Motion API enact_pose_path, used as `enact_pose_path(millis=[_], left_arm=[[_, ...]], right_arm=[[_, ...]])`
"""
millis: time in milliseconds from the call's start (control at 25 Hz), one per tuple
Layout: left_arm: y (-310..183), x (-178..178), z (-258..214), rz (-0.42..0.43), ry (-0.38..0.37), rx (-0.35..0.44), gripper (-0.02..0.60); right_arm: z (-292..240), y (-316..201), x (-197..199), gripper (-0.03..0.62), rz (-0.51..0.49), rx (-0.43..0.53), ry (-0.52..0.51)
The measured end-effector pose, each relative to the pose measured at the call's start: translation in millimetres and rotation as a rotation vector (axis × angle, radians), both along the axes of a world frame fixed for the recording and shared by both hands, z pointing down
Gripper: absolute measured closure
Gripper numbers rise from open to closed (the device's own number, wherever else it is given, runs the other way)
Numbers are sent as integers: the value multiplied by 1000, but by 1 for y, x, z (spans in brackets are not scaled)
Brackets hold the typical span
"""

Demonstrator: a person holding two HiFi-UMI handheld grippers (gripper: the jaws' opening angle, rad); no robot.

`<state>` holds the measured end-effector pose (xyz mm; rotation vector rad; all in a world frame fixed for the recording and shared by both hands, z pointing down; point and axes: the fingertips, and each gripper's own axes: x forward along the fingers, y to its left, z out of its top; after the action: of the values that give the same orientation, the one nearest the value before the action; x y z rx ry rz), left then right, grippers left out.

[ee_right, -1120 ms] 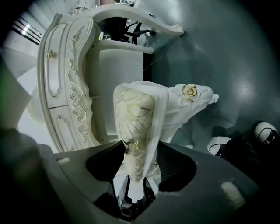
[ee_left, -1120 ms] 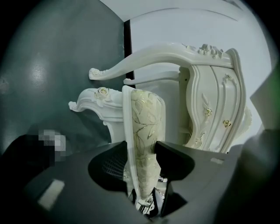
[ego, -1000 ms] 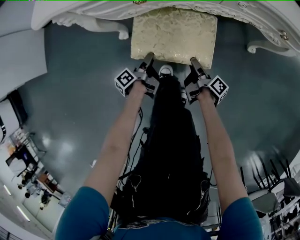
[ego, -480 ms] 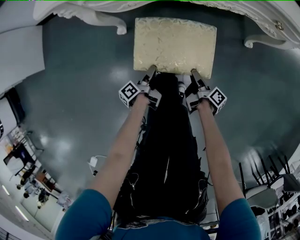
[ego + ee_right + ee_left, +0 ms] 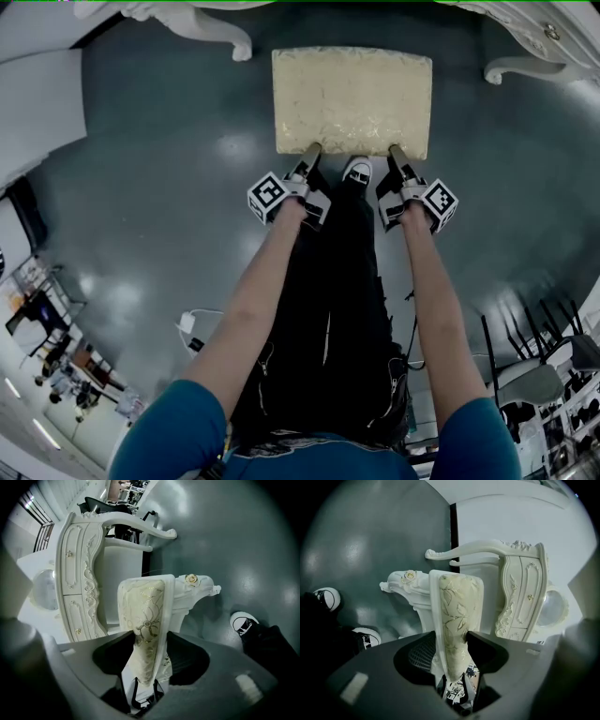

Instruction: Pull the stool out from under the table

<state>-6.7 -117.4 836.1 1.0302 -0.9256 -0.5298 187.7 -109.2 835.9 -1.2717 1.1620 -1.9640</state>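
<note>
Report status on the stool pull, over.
Left gripper and right gripper shut on the stool seat's near edge. Seat fully out from under the table. Person's shoe close behind it, between the grippers.

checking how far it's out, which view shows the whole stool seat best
The head view: the stool seat shows whole from above, clear of the table. The left gripper view and the right gripper view show it only edge-on, clamped in the jaws.

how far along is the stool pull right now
Mostly done: the stool shows its whole seat clear of the table. In hand: left tool and right tool are both clamped on its near edge. Left: perhaps a little more pull, then letting go.
</note>
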Motion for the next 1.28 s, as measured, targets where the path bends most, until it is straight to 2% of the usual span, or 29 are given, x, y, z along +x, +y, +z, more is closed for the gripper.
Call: enact_pose_path(millis=[80,240,440,520,560,640,720,920,1160,1280], left_arm=[[-3,1,1,37,-23,0,345],[2,-4,-9,188,-125,-2,354],[18,-25,-37,294,-175,40,325],[23,-31,-51,399,-252,89,336],[26,-33,-59,467,-311,124,362],[31,-33,-76,600,-419,196,365],[33,-31,-97,680,-468,258,364],[18,-40,-165,672,-509,394,367],[7,-54,-254,668,-580,561,367],[10,-58,-299,665,-596,634,372]], right_arm=[[0,-2,2,364,7,-7,6],[-3,7,5,355,-11,-27,58],[-28,31,-5,353,-81,-31,136],[-43,37,-10,353,-83,-18,148],[-52,39,-12,353,-87,-5,151],[-74,40,-17,353,-98,33,152],[-103,39,-23,353,-110,83,149],[-198,20,-53,355,-147,286,155],[-299,12,-90,362,-312,482,359],[-347,12,-106,367,-356,581,407]])
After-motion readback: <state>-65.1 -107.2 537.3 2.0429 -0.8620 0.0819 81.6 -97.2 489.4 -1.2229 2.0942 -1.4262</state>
